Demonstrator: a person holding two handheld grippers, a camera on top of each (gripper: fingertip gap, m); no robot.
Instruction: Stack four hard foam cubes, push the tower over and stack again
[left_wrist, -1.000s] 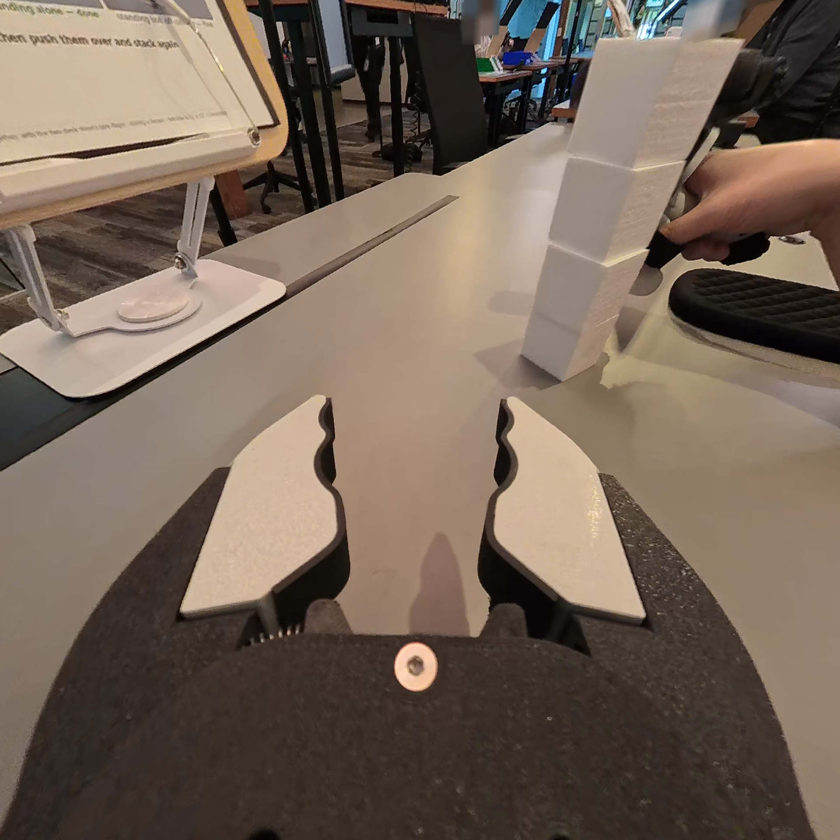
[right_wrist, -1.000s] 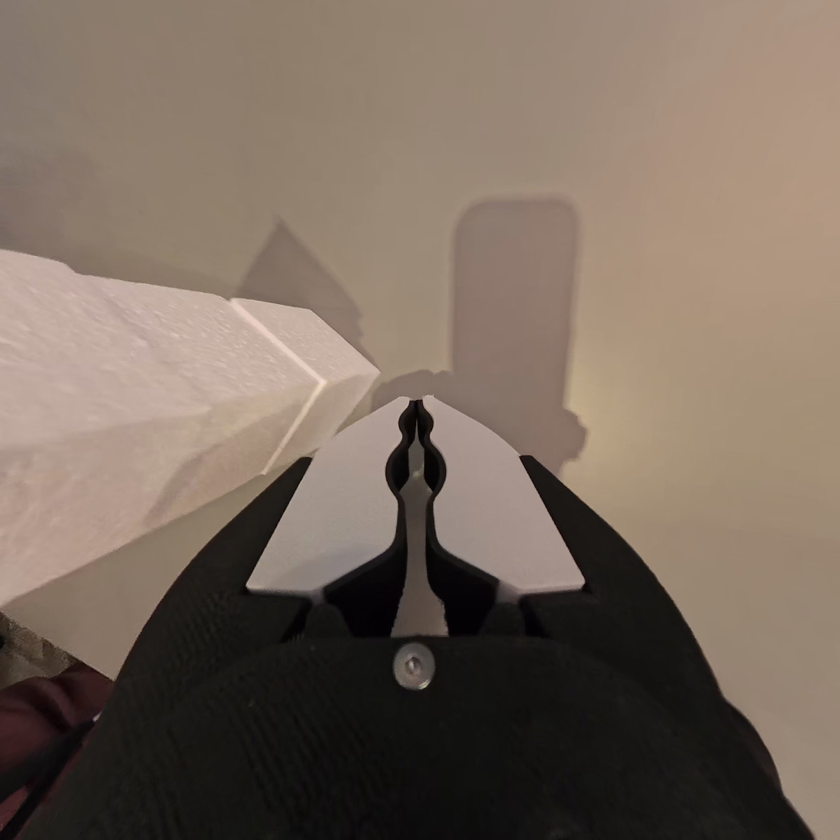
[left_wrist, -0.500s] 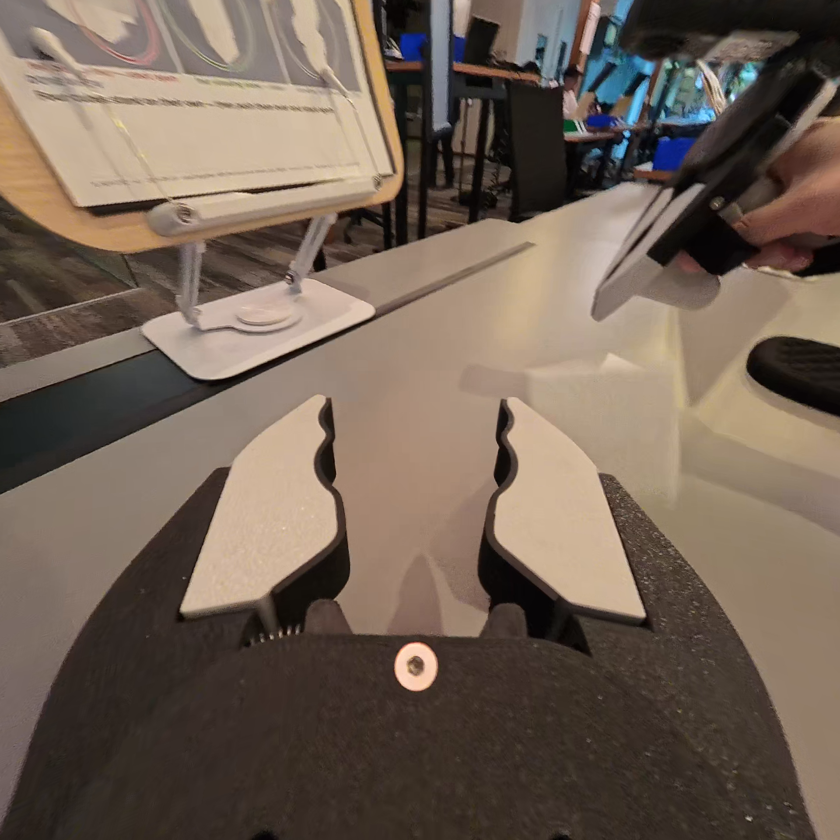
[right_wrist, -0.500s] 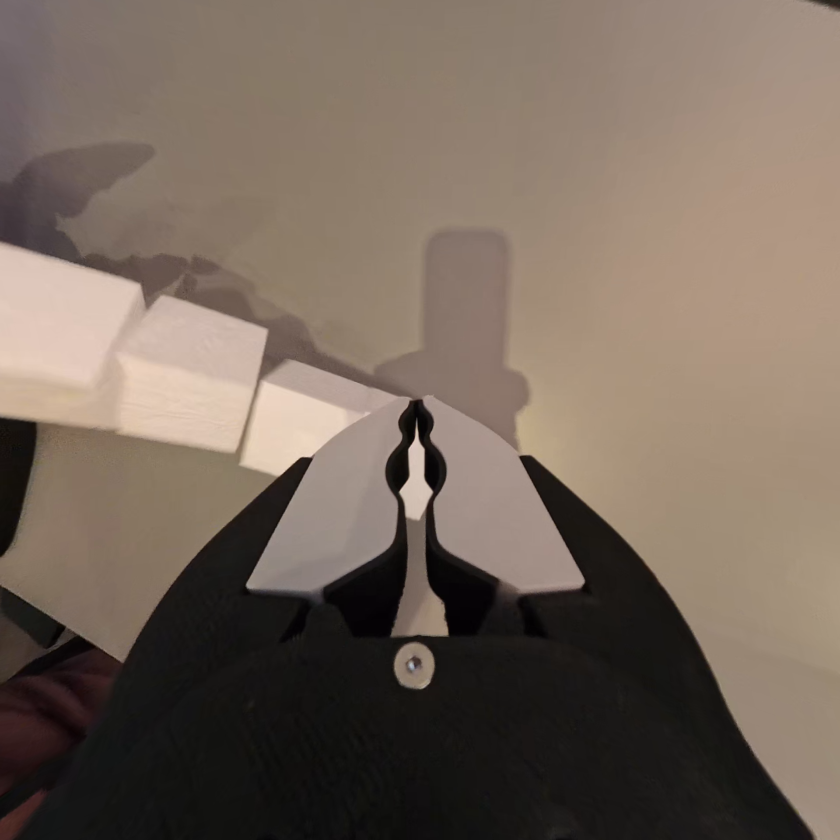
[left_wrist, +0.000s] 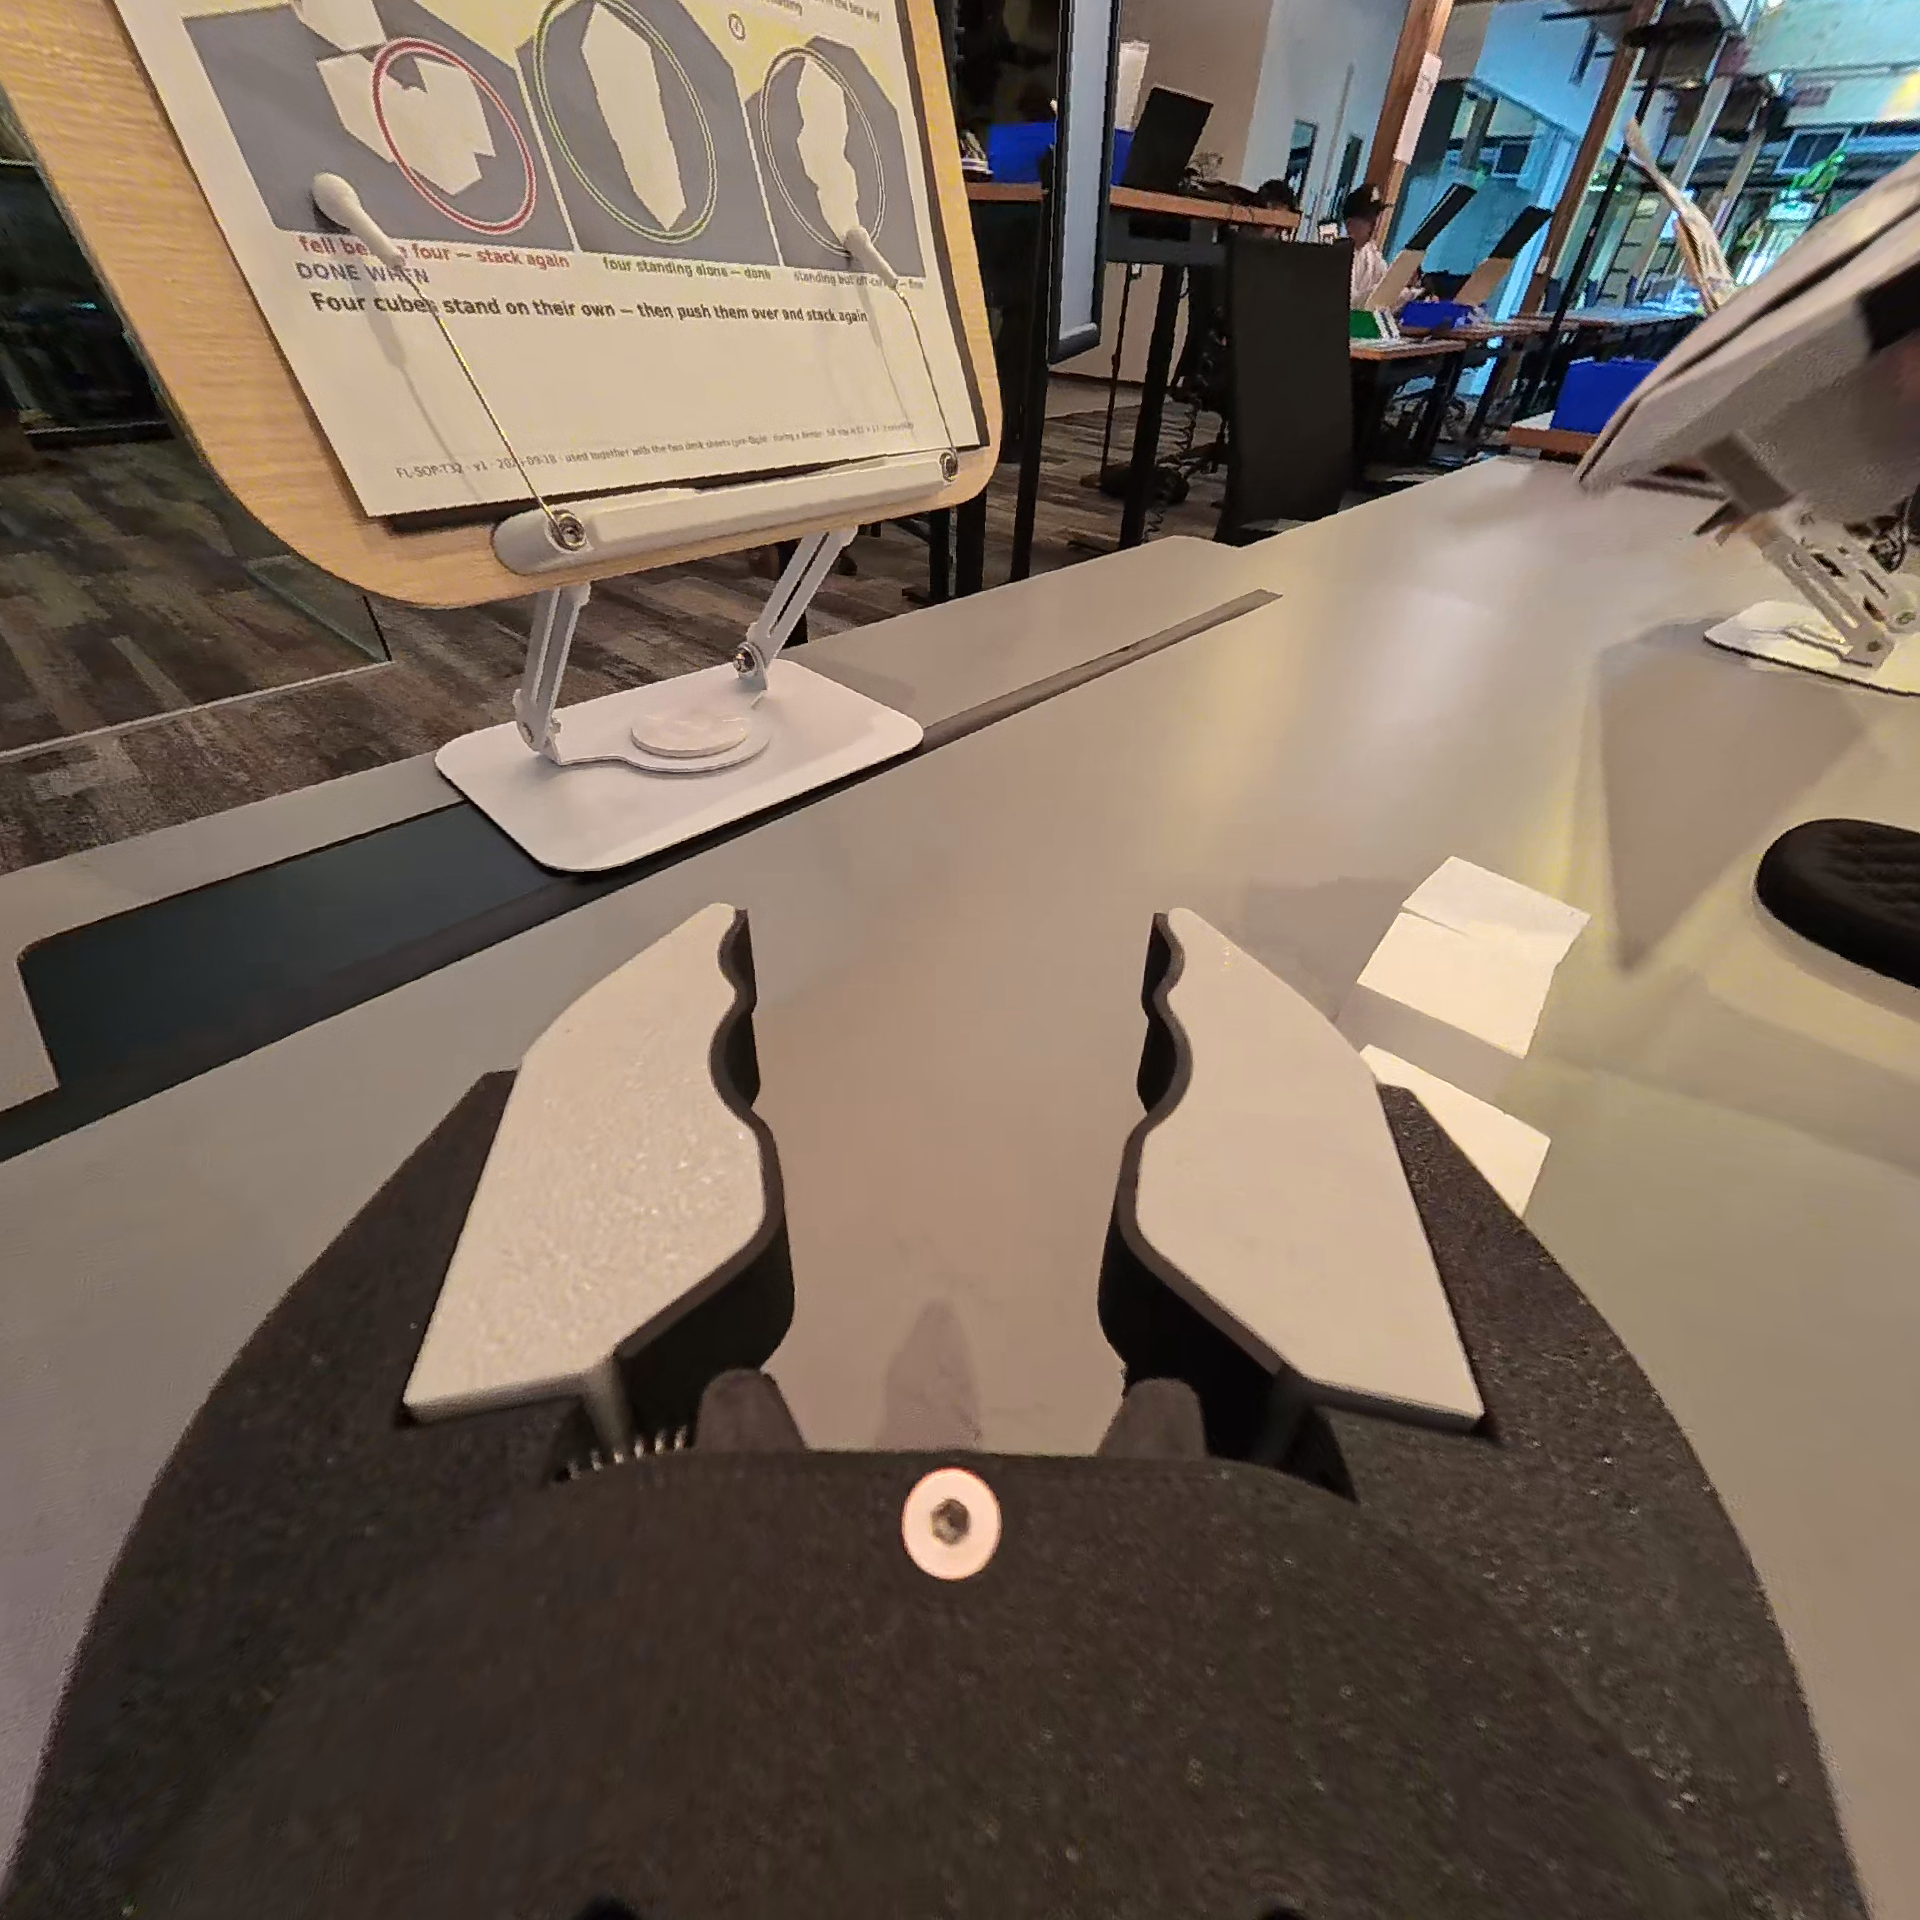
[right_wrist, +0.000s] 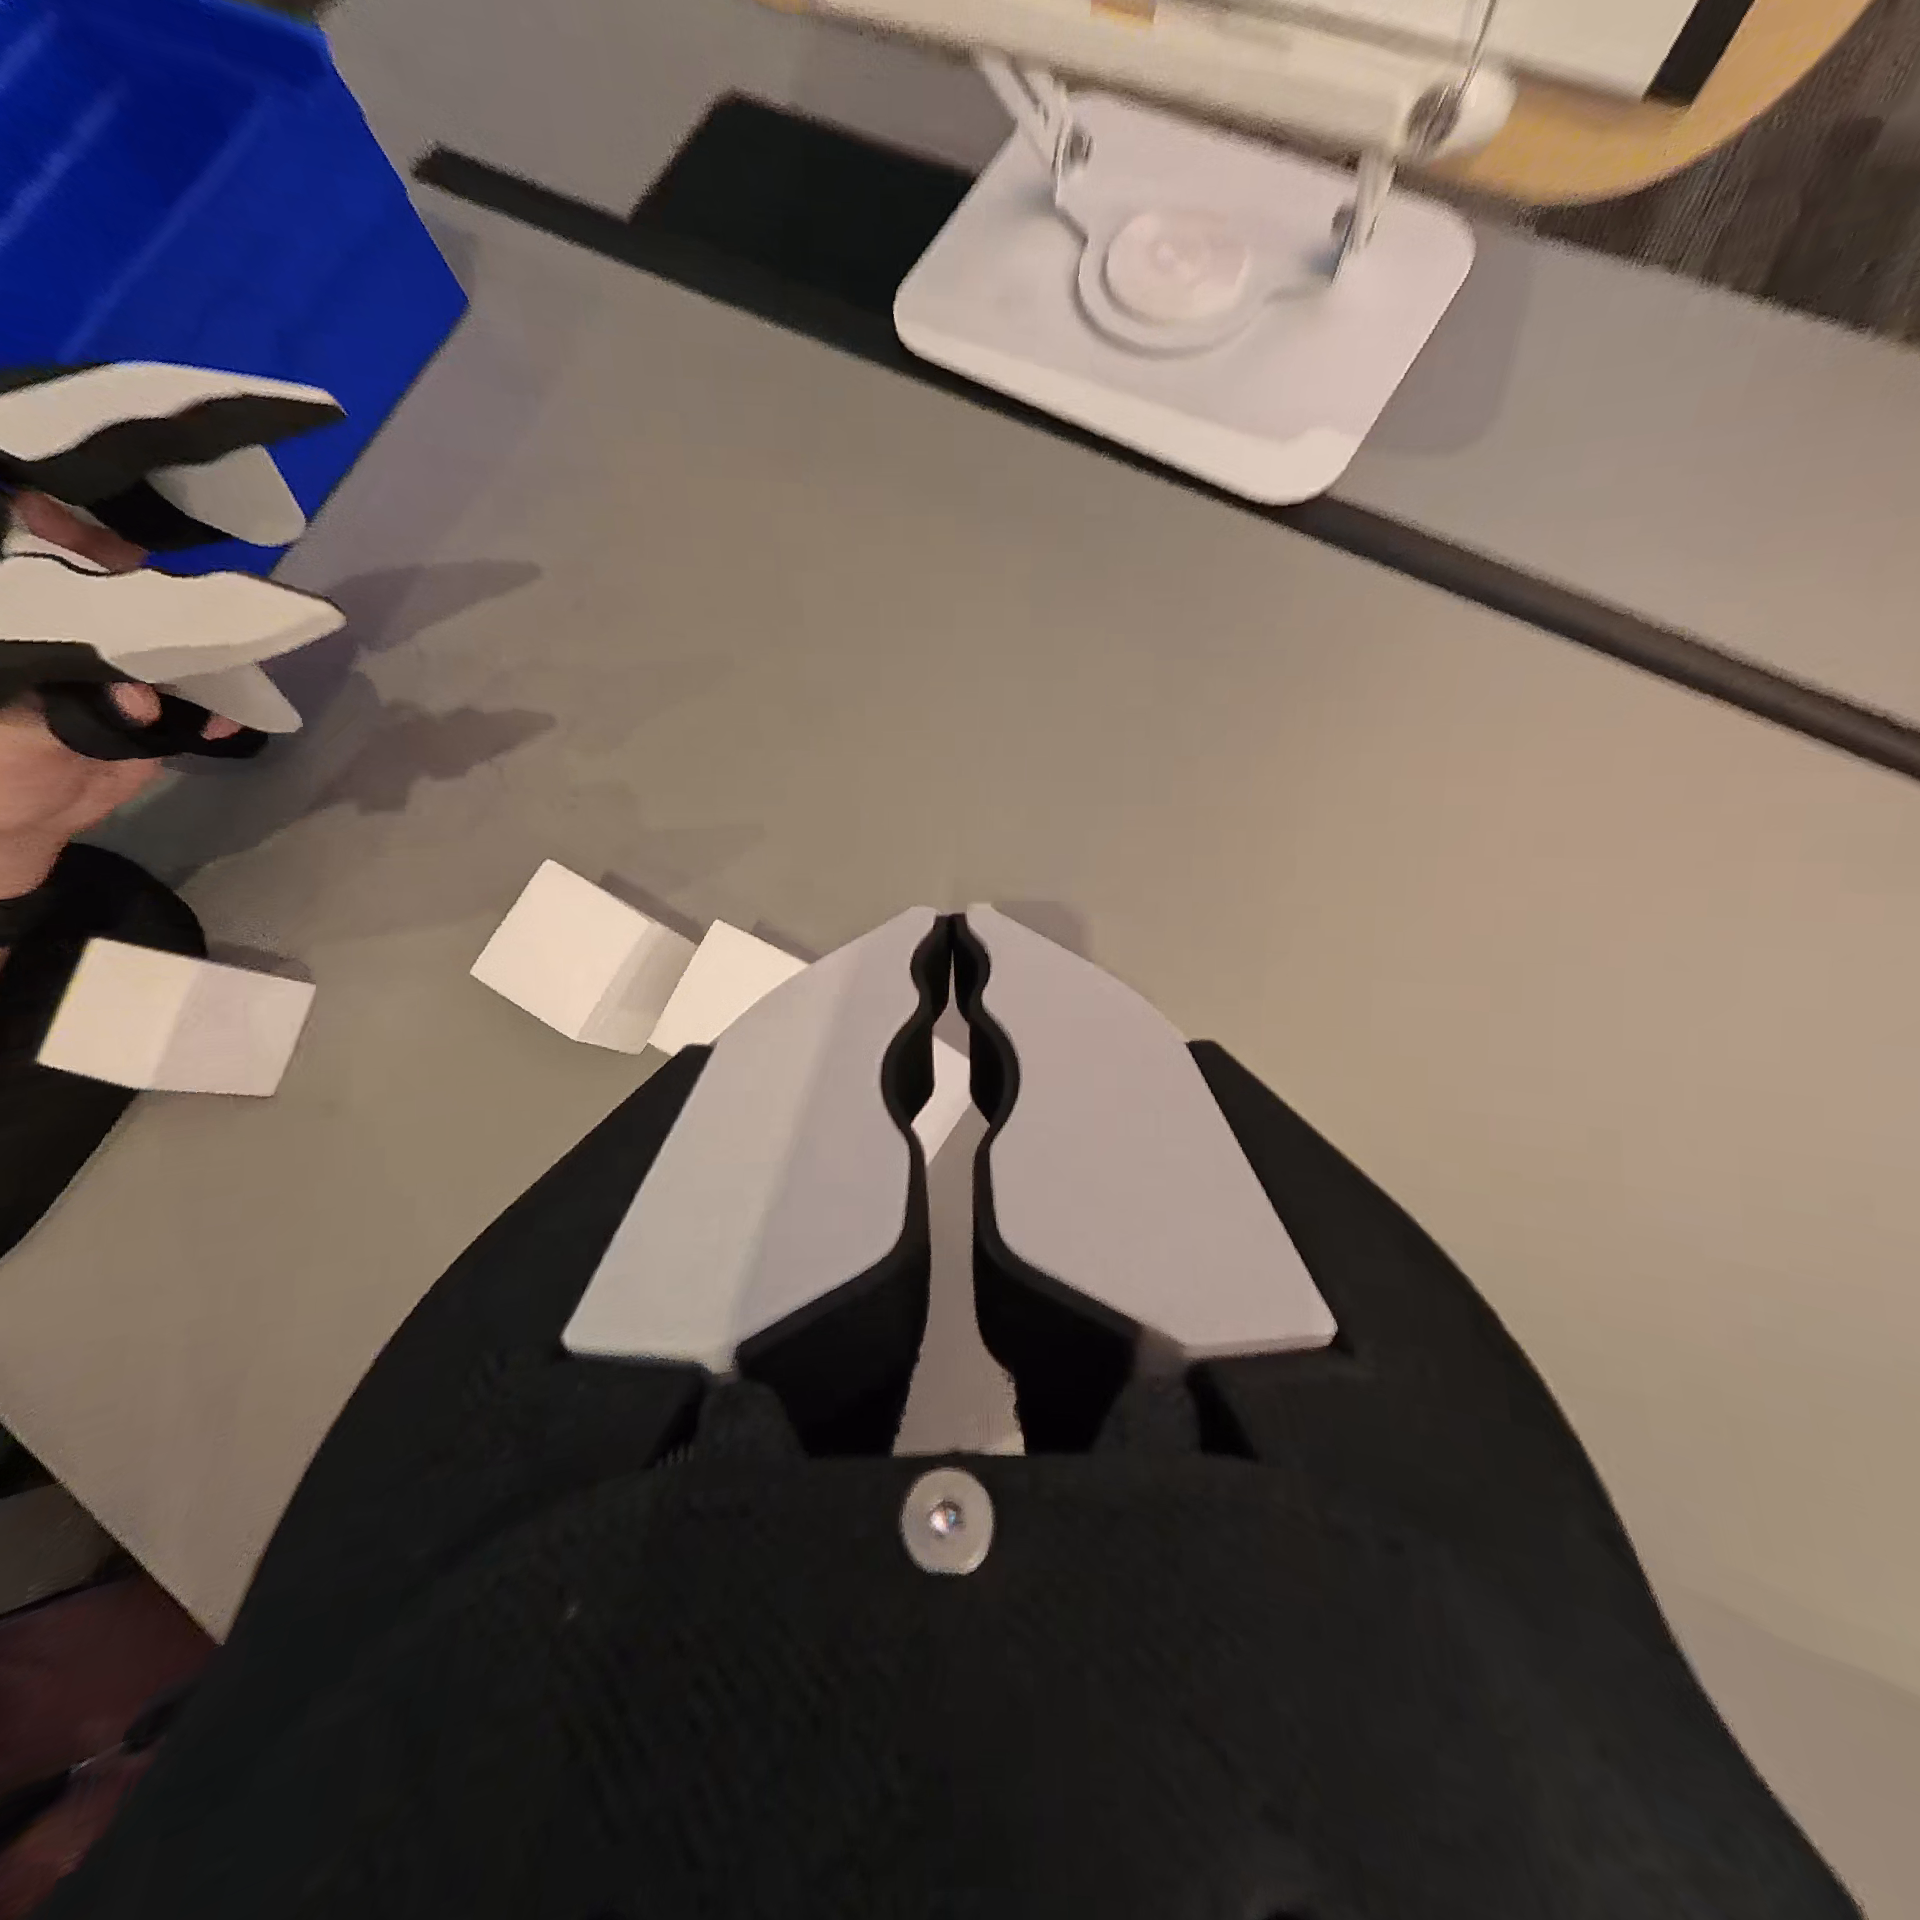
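Grey table (right_wrist: 1299, 831): cubes (right_wrist: 577, 961) beside right gripper (right_wrist: 953, 920).

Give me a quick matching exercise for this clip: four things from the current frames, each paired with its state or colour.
Things:
1. left hand-held gripper
2. right hand-held gripper
3. foam cubes
4. bin

States:
A. blue
B. shut, empty
C. open, empty
D. lying scattered on the table, not stacked

Pairs: 1-C, 2-B, 3-D, 4-A
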